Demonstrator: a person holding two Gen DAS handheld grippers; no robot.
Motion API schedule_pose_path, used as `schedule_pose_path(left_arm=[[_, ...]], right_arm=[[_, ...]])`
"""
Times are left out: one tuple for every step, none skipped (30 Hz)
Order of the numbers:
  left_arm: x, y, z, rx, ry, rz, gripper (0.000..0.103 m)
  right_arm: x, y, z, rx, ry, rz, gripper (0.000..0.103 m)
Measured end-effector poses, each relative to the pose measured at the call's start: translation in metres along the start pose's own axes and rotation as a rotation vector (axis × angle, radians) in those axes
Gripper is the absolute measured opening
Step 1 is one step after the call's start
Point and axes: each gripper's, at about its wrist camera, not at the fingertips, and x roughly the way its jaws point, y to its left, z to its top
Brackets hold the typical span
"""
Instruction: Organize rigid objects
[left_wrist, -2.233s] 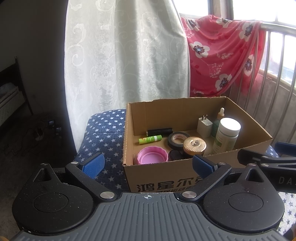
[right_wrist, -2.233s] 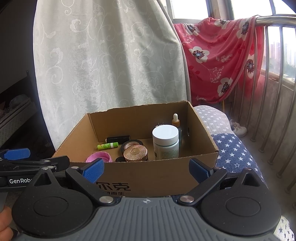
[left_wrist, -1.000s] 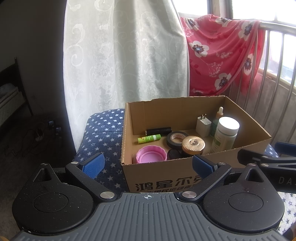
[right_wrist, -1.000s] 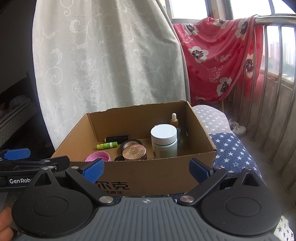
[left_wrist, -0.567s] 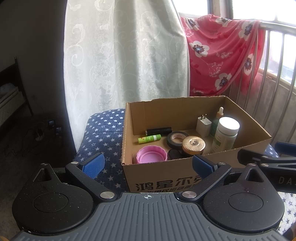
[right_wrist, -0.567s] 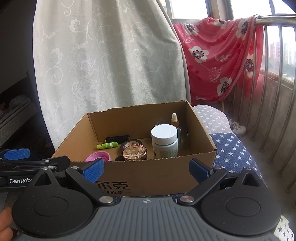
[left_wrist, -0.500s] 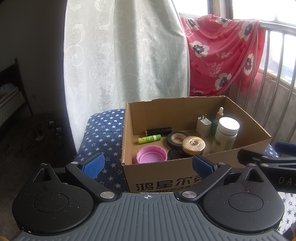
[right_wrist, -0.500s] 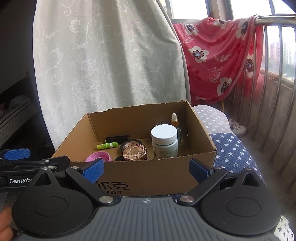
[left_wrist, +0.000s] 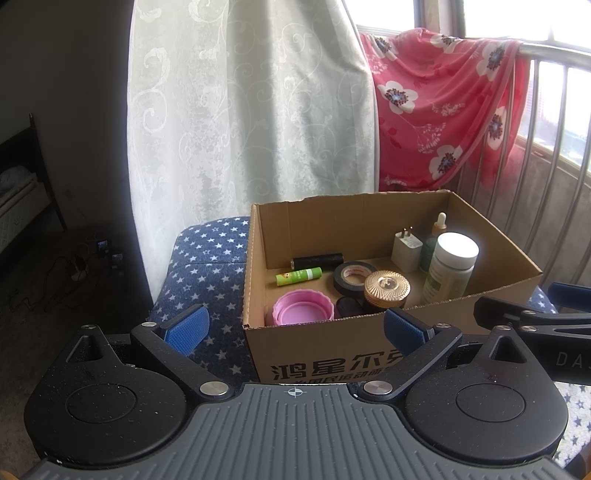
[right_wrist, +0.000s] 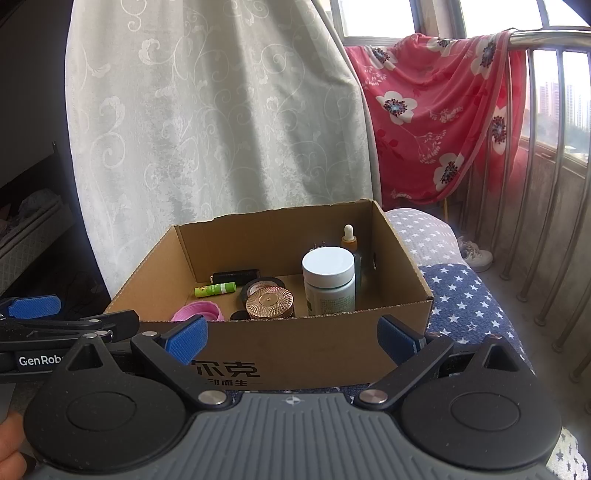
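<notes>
Daylight pours in from the window (right_wrist: 373, 18) at upper right, blowing out the panes; glare whitens the bottle cap (left_wrist: 457, 250), the left side sinks into dark shadow, and fisheye bending curves the sharp edges

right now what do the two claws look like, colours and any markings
Both match: a ribbed grey body, two round black speckled housings, black linkage arms with silver pivot screws, and blue textured pads on the fingers. The left claw shows "GenRob" in white on its side; the right claw shows "DA".
</notes>
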Motion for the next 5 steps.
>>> schedule_pose_path(left_arm=[[-0.0001, 0.0, 0.0001, 0.0, 0.0, 0.0, 0.102], [-0.0001, 0.0, 0.0, 0.001, -0.001, 0.0, 0.102], [0.0, -0.0001, 0.0, 0.0, -0.001, 0.0, 0.102], [0.0, 0.0, 0.0, 0.0, 0.0, 0.0, 0.102], [-0.0001, 0.0, 0.0, 0.0, 0.0, -0.001, 0.102]], right_arm=[[0.0001, -0.0001, 0.0, 0.0, 0.0, 0.0, 0.1], [0.0001, -0.0001, 0.0, 0.001, 0.0, 0.001, 0.1], [-0.0001, -0.0001, 0.0001, 0.001, 0.0, 0.001, 0.1], [0.0001, -0.0002, 0.0001, 0.0, 0.0, 0.001, 0.1], [0.0, -0.0002, 0.0001, 0.0, 0.0, 0.001, 0.1]])
